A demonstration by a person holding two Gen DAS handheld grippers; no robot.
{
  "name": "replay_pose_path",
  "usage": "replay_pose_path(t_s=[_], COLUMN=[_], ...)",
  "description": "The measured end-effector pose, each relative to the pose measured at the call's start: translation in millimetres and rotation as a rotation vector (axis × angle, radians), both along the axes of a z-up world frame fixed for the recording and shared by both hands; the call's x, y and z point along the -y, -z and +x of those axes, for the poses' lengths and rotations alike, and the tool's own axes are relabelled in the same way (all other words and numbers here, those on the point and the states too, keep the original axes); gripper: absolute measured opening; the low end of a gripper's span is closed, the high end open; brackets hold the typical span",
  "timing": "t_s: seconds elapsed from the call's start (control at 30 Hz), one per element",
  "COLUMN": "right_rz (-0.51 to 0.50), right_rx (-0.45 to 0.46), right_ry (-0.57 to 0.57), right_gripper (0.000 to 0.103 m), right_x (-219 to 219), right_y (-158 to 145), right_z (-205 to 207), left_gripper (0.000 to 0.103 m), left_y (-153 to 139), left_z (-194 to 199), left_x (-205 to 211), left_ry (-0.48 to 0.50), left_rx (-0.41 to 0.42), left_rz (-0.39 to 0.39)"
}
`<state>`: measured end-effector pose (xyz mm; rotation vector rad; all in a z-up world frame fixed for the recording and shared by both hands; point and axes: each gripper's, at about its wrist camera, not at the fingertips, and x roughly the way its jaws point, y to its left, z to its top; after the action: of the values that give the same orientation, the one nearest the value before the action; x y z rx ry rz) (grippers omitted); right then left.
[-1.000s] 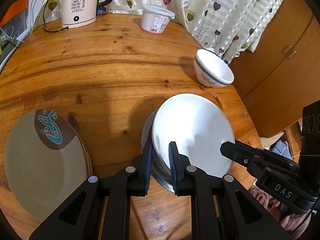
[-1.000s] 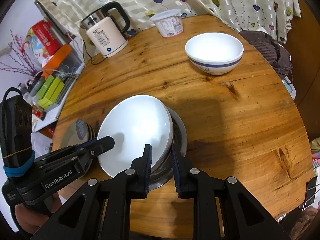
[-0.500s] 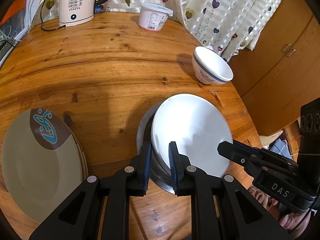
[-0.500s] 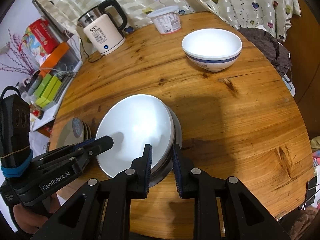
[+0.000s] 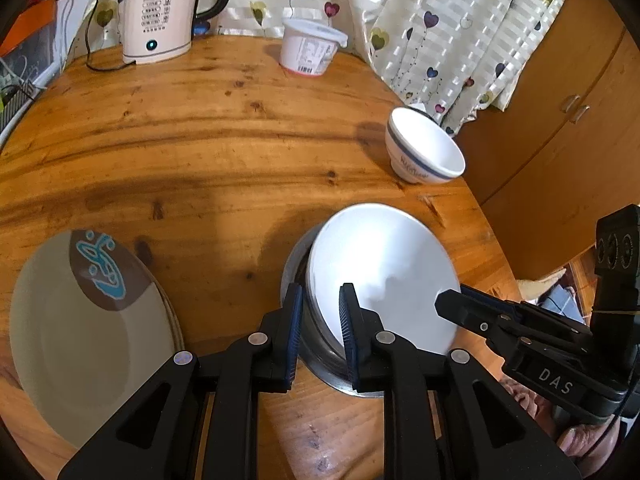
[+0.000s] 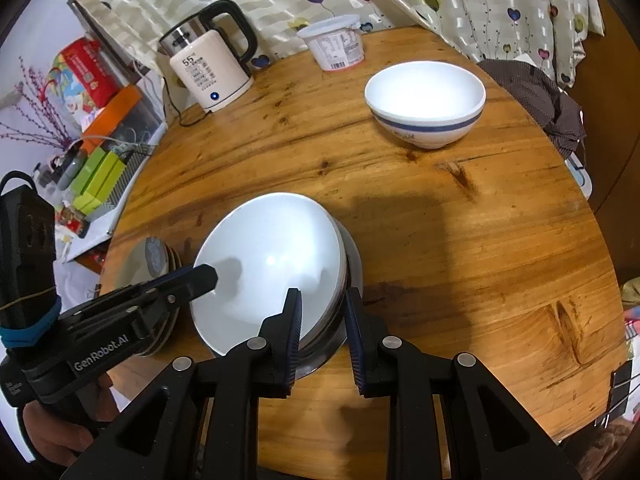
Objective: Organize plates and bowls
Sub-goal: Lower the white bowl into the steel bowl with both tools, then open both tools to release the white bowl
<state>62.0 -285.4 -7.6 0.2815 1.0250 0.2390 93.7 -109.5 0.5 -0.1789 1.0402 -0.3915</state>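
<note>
Round wooden bench [image 5: 224, 152]: both tongs — left tongs [image 5: 319, 330] and right tongs [image 6: 322, 330] — clamp the white bowl stack [image 5: 380, 276] rims; uneven lifting may slip the steel bowl [image 5: 294, 280].

Glossy white bowl [image 5: 384, 276], varnished wooden table [image 5: 200, 152]

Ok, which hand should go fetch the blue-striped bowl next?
Right, after releasing the white bowl: the blue-striped bowl sits on the table's right side, nearer the right gripper; the left gripper is by the tan plates.
</note>
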Motion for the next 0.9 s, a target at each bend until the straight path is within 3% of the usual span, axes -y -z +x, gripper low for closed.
replay_pose_path(t_s=[0.27, 0.5, 0.9], right_rz=[-0.026, -0.038, -0.058], right_rx=[0.033, 0.064, 0.108], right_ry=[0.0, -0.005, -0.03], right_gripper=[0.023, 0.038, 0.054], right_x=[0, -1, -4], right_y=[-11, -20, -26], right_z=[-3, -4, -4], left_gripper=[0.019, 0.019, 0.019], left_y=[-7, -16, -18], left_z=[0, -2, -3], left_x=[-3, -1, 0], left_ry=[-0.01, 0.0, 0.001], left_rx=[0.03, 0.061, 0.07], left_rz=[0.005, 0.006, 0.007])
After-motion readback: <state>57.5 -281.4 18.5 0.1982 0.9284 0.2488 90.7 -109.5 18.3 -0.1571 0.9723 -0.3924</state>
